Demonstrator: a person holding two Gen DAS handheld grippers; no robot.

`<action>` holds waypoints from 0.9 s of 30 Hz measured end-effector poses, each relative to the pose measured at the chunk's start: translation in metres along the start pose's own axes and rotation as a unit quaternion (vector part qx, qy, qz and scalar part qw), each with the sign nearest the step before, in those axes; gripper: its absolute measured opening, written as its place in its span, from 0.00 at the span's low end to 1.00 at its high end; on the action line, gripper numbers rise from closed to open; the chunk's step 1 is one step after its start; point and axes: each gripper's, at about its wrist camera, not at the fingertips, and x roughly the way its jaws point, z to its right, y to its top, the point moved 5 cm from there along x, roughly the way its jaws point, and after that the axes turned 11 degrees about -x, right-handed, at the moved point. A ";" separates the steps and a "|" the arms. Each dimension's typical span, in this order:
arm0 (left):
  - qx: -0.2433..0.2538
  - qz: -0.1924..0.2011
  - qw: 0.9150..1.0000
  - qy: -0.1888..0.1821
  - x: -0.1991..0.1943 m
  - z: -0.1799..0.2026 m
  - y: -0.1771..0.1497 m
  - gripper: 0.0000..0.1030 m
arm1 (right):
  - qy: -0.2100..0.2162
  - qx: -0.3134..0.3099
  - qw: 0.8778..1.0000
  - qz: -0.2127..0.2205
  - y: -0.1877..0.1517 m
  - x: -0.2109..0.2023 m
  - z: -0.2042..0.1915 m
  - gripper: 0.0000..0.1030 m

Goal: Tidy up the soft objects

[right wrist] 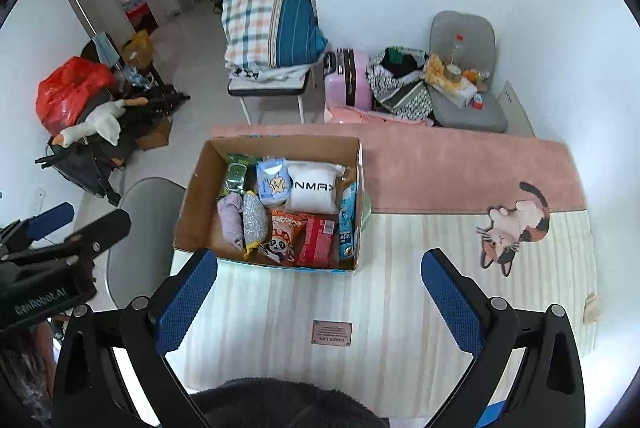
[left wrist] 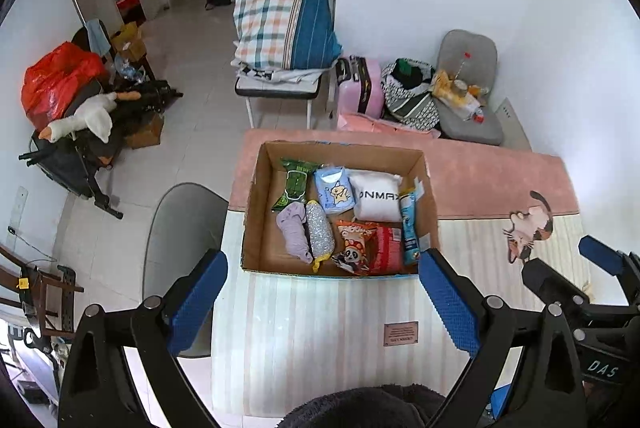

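A cardboard box point(left wrist: 256, 211) point(right wrist: 192, 203) stands on a striped table mat and holds a white pillow point(left wrist: 378, 196) point(right wrist: 311, 191), a lilac cloth point(left wrist: 295, 232) point(right wrist: 231, 219), a silver sponge point(left wrist: 320, 231) point(right wrist: 254, 216), a blue tissue pack point(left wrist: 334, 190) point(right wrist: 273, 180), a green packet point(left wrist: 291, 183) and snack bags point(left wrist: 360, 246) point(right wrist: 285, 238). My left gripper point(left wrist: 324, 292) is open and empty, held above the box's near edge. My right gripper point(right wrist: 320, 288) is open and empty above the mat, right of the left gripper point(right wrist: 52, 228).
The mat point(left wrist: 320, 328) point(right wrist: 400, 288) has a cat picture point(right wrist: 512, 228) at right and a pink band point(right wrist: 460, 163) behind. A grey chair point(left wrist: 180, 224) stands left of the table. Beyond are a folded quilt point(left wrist: 284, 19), a pink suitcase point(left wrist: 360, 83) and clutter by the left wall.
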 end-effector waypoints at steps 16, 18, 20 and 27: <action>-0.010 0.027 1.000 0.006 -0.027 -0.002 -0.011 0.95 | -0.042 -0.003 0.998 0.042 -0.001 -0.055 0.007 1.00; -0.012 0.024 1.000 0.006 -0.025 -0.003 -0.012 0.95 | -0.044 0.000 0.998 0.038 0.000 -0.051 0.008 1.00; -0.014 0.019 1.000 0.007 -0.022 -0.004 -0.014 0.95 | -0.047 0.001 0.998 0.036 -0.001 -0.048 0.010 1.00; -0.013 0.008 1.000 0.012 -0.012 -0.004 -0.017 0.95 | -0.051 0.004 0.998 0.022 -0.005 -0.033 0.013 1.00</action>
